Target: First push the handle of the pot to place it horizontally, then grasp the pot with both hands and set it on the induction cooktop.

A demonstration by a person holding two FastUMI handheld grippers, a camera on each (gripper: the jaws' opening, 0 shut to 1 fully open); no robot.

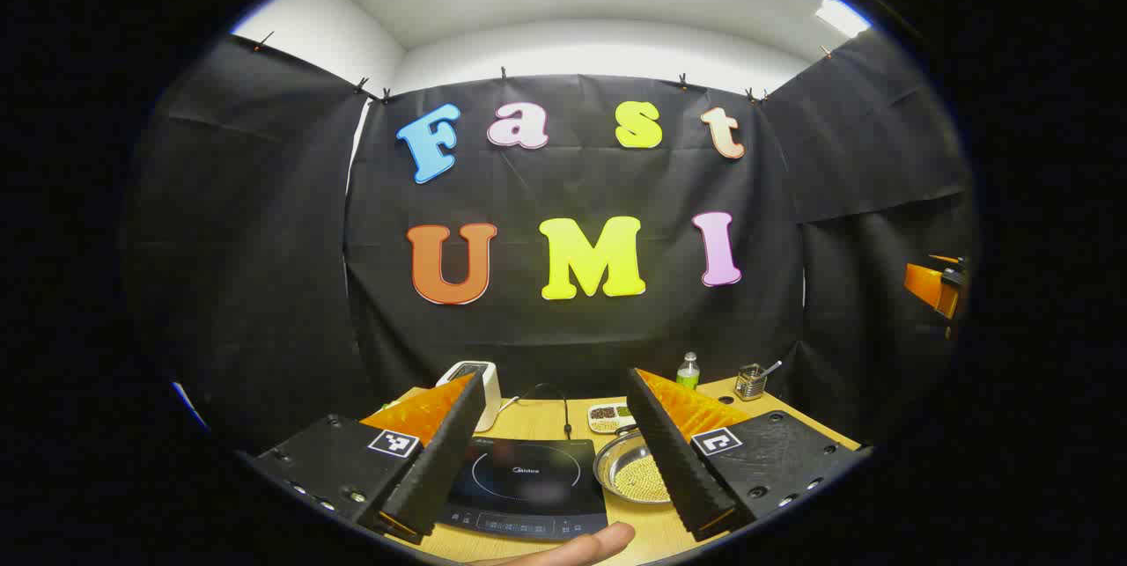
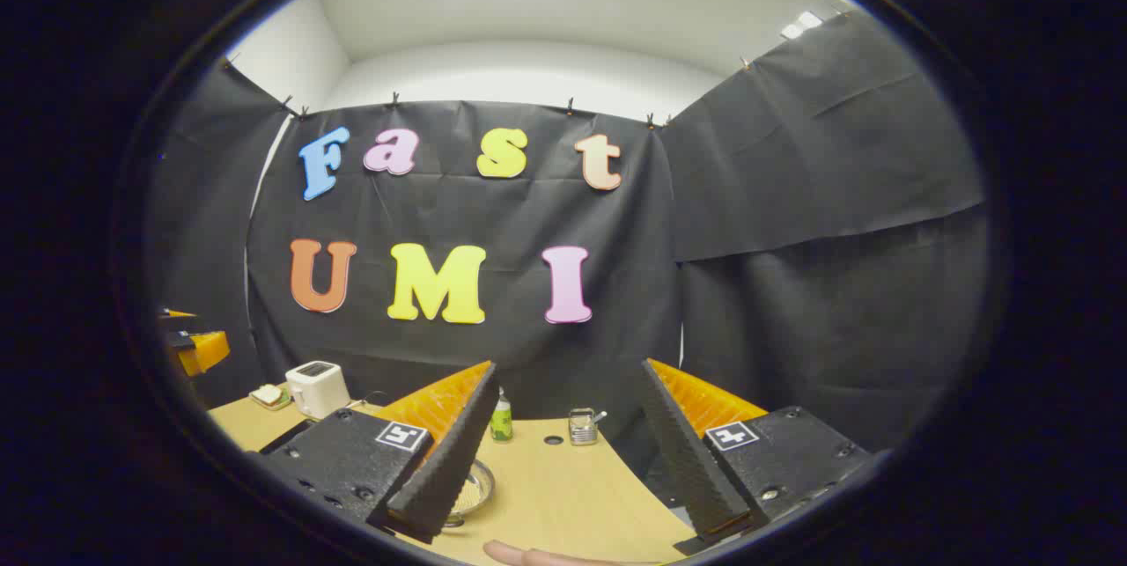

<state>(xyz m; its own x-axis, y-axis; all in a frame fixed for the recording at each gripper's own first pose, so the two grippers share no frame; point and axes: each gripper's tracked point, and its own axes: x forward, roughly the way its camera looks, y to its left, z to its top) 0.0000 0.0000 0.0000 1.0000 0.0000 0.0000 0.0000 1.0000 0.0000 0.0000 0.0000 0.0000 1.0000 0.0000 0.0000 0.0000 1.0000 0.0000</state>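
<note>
My left gripper (image 1: 550, 452) and right gripper (image 2: 563, 452) both gape, holding nothing. The pot (image 1: 627, 471) sits on the table (image 1: 647, 524) just right of the induction cooktop (image 1: 528, 482) — my finger hides its right side, handle unclear.

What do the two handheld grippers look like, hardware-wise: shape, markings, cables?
Both match. The left gripper and the right gripper each have two wedge-shaped fingers with ribbed inner faces, mounted on flat carriages with visible screws. Each carriage carries a small square black-and-white marker. No cables or sleeves can be seen.
</note>
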